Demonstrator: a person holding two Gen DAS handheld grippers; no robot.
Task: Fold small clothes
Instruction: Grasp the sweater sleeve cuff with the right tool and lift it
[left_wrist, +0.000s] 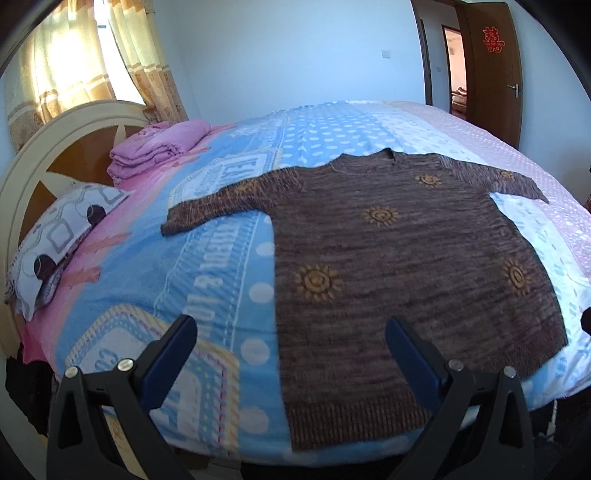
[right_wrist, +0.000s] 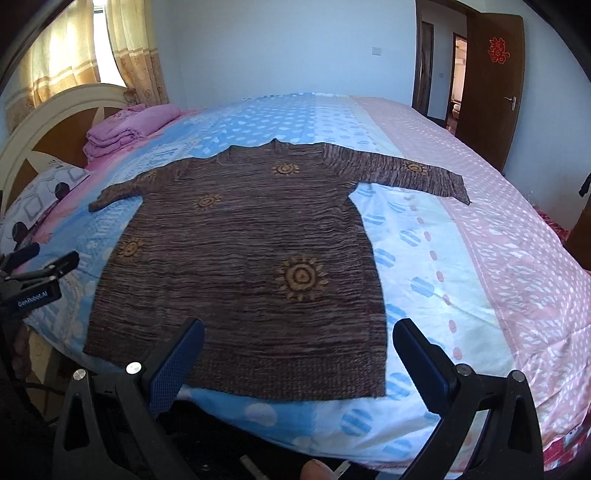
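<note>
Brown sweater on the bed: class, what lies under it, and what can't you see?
The brown sweater lies flat on the blue, white and pink patterned bedspread, which shows all around it. The bedspread's pattern directly beneath is covered, so anything under the sweater cannot be seen.

Left gripper (left_wrist: 291, 332) and right gripper (right_wrist: 297, 336), black frames, blue ribbed jaws, silver screws

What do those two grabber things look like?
Both are alike. The left gripper has black plastic arms with silver bolts and dark blue finger pads. The right gripper matches it, and its blue pads have a fine grid texture. Seen from the right wrist, the left one's body carries white "GenRobot.AI" lettering.
</note>
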